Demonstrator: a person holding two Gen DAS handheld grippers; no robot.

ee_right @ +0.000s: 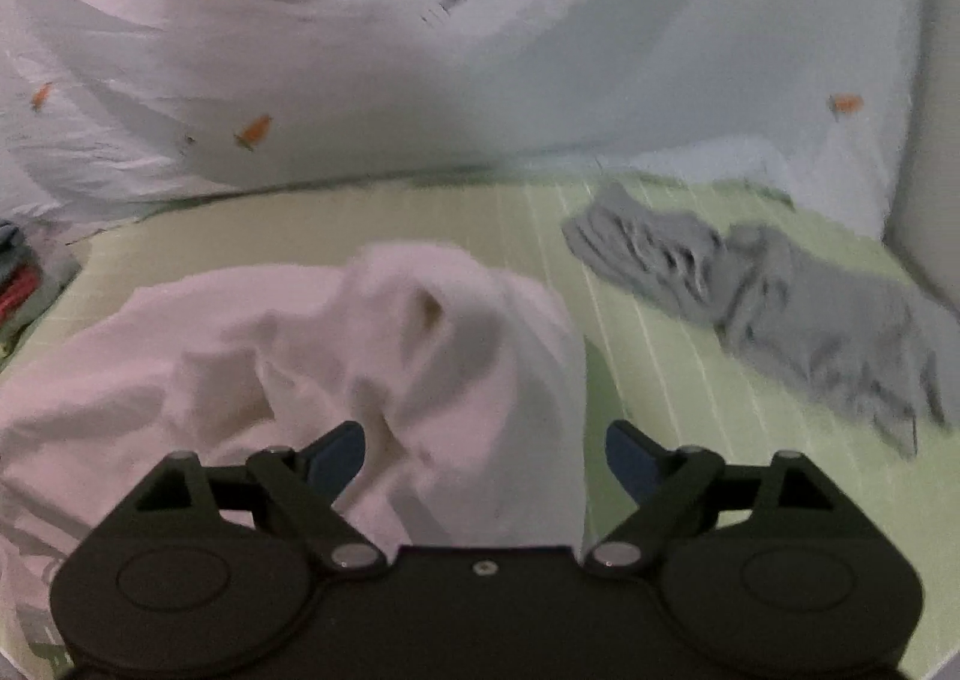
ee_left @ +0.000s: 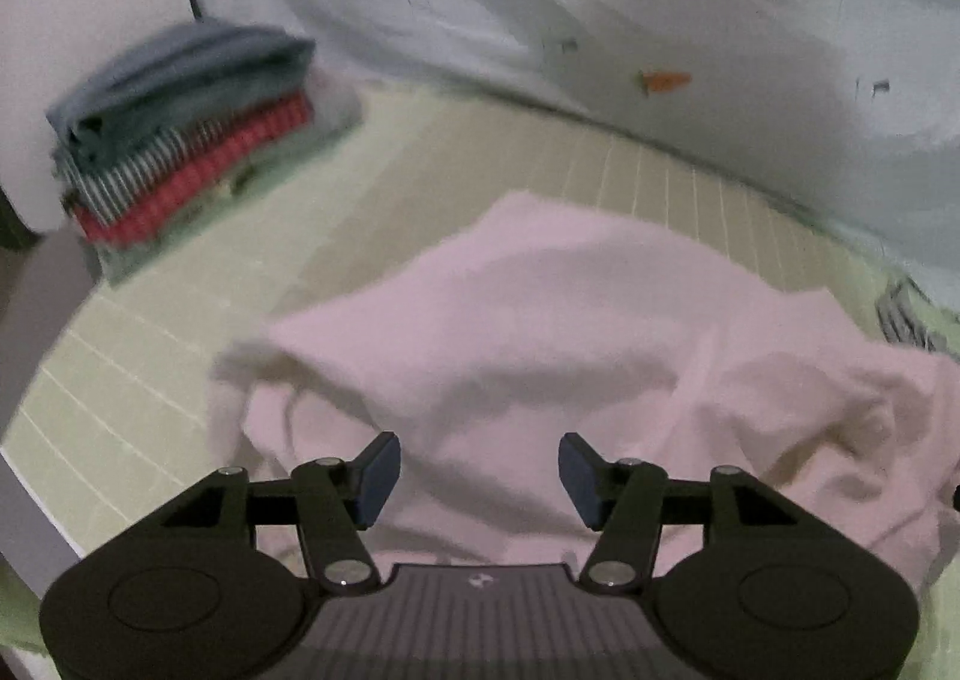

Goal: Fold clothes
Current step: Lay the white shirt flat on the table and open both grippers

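Pale green gridded mat (ee_left: 420,152) w/ white carrot-print sheet (ee_right: 540,80) bunched up behind it

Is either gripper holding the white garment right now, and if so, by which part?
Neither. The left gripper and right gripper both stand open over the crumpled white garment, pads clear of the cloth.

We see a pale pink garment (ee_left: 540,332) of soft, matt, crumpled cloth lying on a smooth, pale green mat (ee_left: 180,356) ruled with thin lines. The grey garment (ee_right: 798,314) looks like thin, wrinkled cloth. The left gripper (ee_left: 479,479) is matt black plastic with shiny metal pins and dull blue pads (ee_left: 378,476).
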